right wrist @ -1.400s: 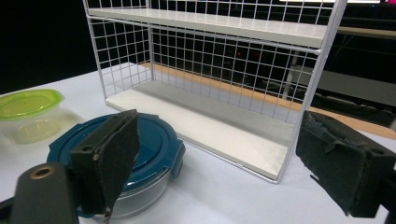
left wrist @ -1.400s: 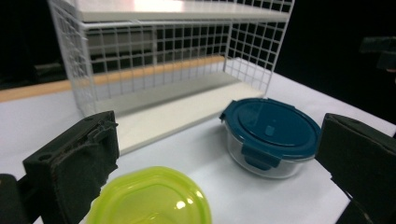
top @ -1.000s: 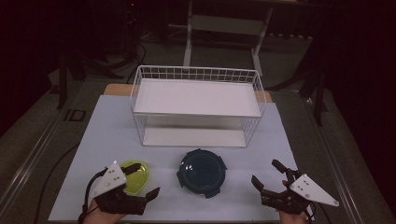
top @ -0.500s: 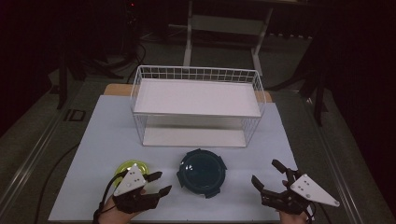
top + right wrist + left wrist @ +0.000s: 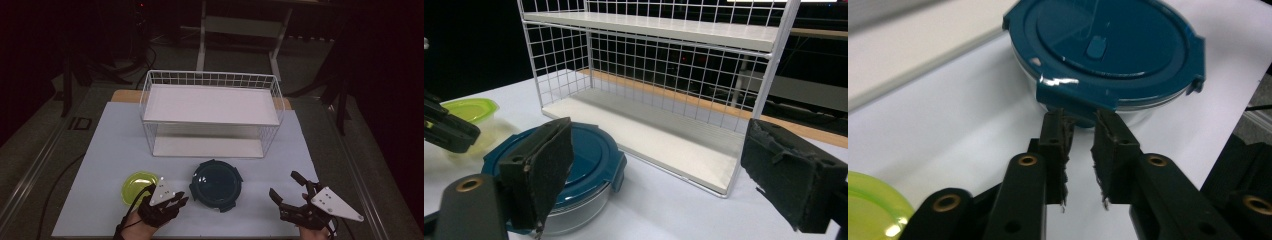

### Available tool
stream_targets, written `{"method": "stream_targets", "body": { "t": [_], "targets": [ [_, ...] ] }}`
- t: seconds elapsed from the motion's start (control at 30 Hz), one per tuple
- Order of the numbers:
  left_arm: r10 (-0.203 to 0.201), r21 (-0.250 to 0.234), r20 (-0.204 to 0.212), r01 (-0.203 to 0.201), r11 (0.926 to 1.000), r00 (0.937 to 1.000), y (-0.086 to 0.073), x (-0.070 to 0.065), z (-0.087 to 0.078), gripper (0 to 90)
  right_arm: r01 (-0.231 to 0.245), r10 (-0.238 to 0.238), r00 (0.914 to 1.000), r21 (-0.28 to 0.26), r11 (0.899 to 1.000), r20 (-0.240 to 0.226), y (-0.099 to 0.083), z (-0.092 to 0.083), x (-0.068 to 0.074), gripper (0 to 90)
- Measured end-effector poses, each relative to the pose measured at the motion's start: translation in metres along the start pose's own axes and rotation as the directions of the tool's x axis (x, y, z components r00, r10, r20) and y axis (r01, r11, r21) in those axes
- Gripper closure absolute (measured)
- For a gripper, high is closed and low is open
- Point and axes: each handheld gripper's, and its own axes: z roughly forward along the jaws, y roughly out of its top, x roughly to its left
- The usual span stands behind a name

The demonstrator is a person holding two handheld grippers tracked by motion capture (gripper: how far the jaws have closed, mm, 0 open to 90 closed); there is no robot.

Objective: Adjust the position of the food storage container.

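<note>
One rack (image 5: 210, 107); two lidded containers (image 5: 216, 185)

both grippers are black, built from flat linked bars. the left gripper (image 5: 172, 204) carries a pale grey three-cornered plate dotted with small dark holes, and a thin black cable trails from it toward the table's near edge. the right gripper (image 5: 290, 192) bears a like plate, longer and more pointed. in the left gripper view the bars show brass-coloured rivets at the joints, and the pads (image 5: 1055, 135) are dark, rough and frayed at the edges. in the right gripper view the pads (image 5: 544, 160) are thick blocks of coarse black foam, with one brass rivet below.
</note>
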Motion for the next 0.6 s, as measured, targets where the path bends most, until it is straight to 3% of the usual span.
{"method": "stream_targets", "body": {
  "t": [0.03,0.13,0.23,0.6],
  "targets": [
    [0.008,0.02,-0.019,-0.008,0.9998,0.9998,0.0,-0.001,0.003,76.2,0.001,-0.001,1.0,0.0,1.0,-0.001,0.0,0.0,0.0,13.3],
    [0.017,0.029,-0.022,-0.016,0.9994,0.9996,0.0,-0.002,0.005,78.0,0.001,-0.001,1.0,0.0,1.0,-0.002,0.0,0.0,0.001,13.3],
    [-0.007,0.045,-0.037,0.008,0.999,0.9993,0.001,-0.001,0.011,86.6,0.0,0.0,1.0,-0.002,1.0,-0.001,0.0,0.0,0.0,13.4],
    [-0.026,0.055,-0.024,0.027,0.9981,0.9994,0.003,0.003,0.024,88.2,0.003,-0.003,1.0,-0.003,1.0,-0.005,0.0,-0.001,0.0,13.3]
  ]
}}
